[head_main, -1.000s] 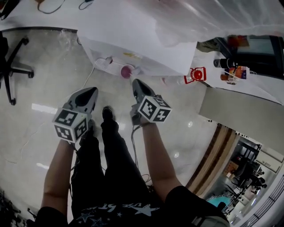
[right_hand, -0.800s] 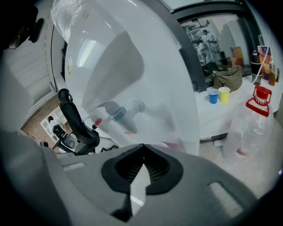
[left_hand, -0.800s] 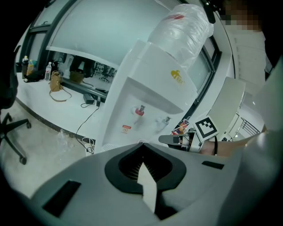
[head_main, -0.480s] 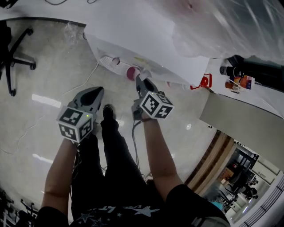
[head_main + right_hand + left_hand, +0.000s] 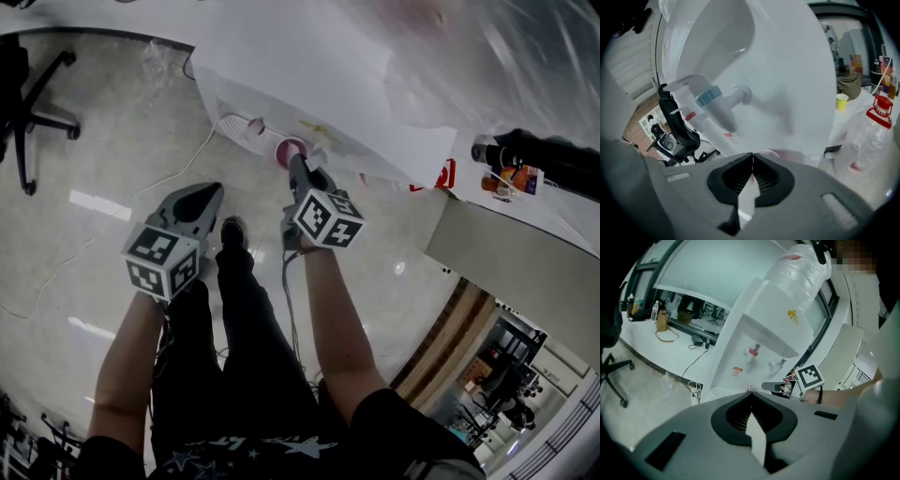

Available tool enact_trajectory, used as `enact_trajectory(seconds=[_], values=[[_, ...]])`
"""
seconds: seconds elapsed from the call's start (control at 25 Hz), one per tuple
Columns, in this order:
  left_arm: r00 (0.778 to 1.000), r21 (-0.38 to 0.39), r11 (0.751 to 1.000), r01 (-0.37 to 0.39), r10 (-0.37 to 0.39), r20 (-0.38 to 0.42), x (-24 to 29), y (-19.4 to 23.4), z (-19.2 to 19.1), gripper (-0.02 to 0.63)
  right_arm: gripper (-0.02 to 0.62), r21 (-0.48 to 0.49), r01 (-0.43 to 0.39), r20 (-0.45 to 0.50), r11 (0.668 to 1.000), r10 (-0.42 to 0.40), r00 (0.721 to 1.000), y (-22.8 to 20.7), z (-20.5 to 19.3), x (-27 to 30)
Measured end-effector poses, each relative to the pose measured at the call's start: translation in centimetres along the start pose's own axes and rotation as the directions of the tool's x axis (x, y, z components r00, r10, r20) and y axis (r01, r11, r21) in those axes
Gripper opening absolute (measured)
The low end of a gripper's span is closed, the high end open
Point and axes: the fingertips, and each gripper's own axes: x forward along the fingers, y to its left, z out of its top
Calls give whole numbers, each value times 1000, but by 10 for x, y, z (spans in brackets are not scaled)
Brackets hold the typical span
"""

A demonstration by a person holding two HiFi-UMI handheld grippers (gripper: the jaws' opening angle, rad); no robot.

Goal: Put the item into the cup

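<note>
A pink cup (image 5: 291, 150) is at the drip tray (image 5: 246, 127) of a white water dispenser (image 5: 300, 66). My right gripper (image 5: 298, 169) is shut on the cup's near rim. In the right gripper view the thin pinkish rim (image 5: 774, 153) shows just past the shut right gripper (image 5: 752, 154), below a blue-capped tap (image 5: 711, 98) and a white tap (image 5: 740, 93). My left gripper (image 5: 211, 193) hangs over the floor to the left of the cup, shut and holding nothing. In the left gripper view its jaws (image 5: 751, 391) touch at the tip, and the dispenser (image 5: 759, 333) stands ahead.
A plastic-wrapped water bottle (image 5: 487, 56) tops the dispenser. An office chair (image 5: 28, 84) stands at the far left. A counter (image 5: 525, 244) with bottles lies to the right. A red-capped bottle (image 5: 879, 112) and a yellow cup (image 5: 842, 101) sit beside the dispenser. A cable (image 5: 187, 164) runs across the floor.
My right gripper has carried the pink cup forward, up to the dispenser's tray under its overhang. The left gripper has hardly moved.
</note>
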Motion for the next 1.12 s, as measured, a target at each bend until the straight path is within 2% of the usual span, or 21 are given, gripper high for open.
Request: enact_trajectory(seconds=[0.08,0.16,0.6,1.12], values=[[1000,1,1000,3,-3,-5,0,-1,-2,6,5,-1,-7,-6,1000,7,1000,1,-2,1],[1000,3,1000,7,-7,-10,-1,-2,-4,6,86,-3,-13,-10,1000,13,1000,1,-3,1],[1000,27,999,30,-29,-10,-15,-16,-4,6,86,-8,5,21,1000,-5,1000,13,-2,-20],[998,62,996,62,-61,-11,-69,-29,-5,6,77,33,17,109,999,-20,994,55,-4,-86]])
